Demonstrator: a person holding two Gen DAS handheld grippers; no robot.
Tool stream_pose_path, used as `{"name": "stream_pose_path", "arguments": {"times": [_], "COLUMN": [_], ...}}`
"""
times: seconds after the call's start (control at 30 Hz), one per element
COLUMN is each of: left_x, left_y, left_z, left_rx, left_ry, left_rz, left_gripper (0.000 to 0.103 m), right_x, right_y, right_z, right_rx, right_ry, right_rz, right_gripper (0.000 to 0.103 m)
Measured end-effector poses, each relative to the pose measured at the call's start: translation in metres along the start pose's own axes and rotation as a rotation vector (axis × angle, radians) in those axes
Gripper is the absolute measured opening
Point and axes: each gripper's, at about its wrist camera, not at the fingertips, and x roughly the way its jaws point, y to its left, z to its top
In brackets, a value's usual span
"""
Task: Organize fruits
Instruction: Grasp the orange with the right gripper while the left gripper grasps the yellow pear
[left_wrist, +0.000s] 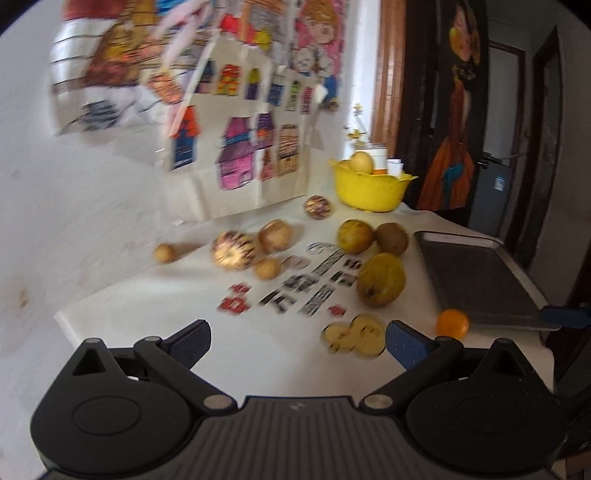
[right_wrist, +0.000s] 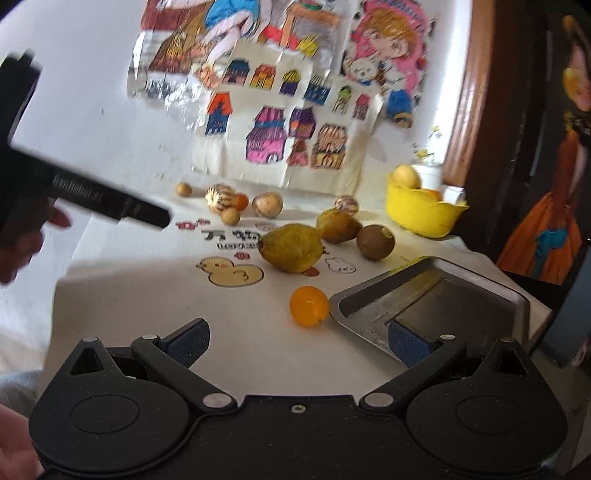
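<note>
Claws: left claw (left_wrist: 297, 345) and right claw (right_wrist: 297, 343) both gape wide, empty, at frame bottom.
Tray: one metal tray (right_wrist: 369, 299), lower right, on the worktop (right_wrist: 147, 295).
Fruits: one orange fruit (right_wrist: 309, 305) touching tray; about ten scattered mid-frame.
Bowl: one yellow bowl (right_wrist: 421, 218), right, holding fruit.
Right view only: second small orange (right_wrist: 241, 201).

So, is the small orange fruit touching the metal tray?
Cannot tell. In the right wrist view the orange fruit sits right against the rim of the metal tray, with no clear gap and no plain contact; the left wrist view is blurred.
</note>
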Motion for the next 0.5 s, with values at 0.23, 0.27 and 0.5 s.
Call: {"name": "stream_pose_path", "arguments": {"times": [0.23,0.27,0.5], "left_x": [0.047,0.054,0.100], "left_y": [-0.019,-0.022,-0.037], "left_z": [0.038,0.041,0.050], "left_rx": [0.012,0.019,0.055], "left_ry": [0.080,0.089,0.153], "left_rz": [-0.116,-0.124,-0.151], "left_gripper": [0.103,0.103,0.102], "right_x": [0.026,0.029,0.051], "right_y": [-0.018,-0.020,-0.024], "right_z": [0.011,0.012,0.013], "right_rx": [-0.076,-0.085,-0.165], "right_ry": [0.032,0.032,0.053], "right_rz": [0.042,0.049,0.094], "right_gripper": [0.101,0.101,0.086]}}
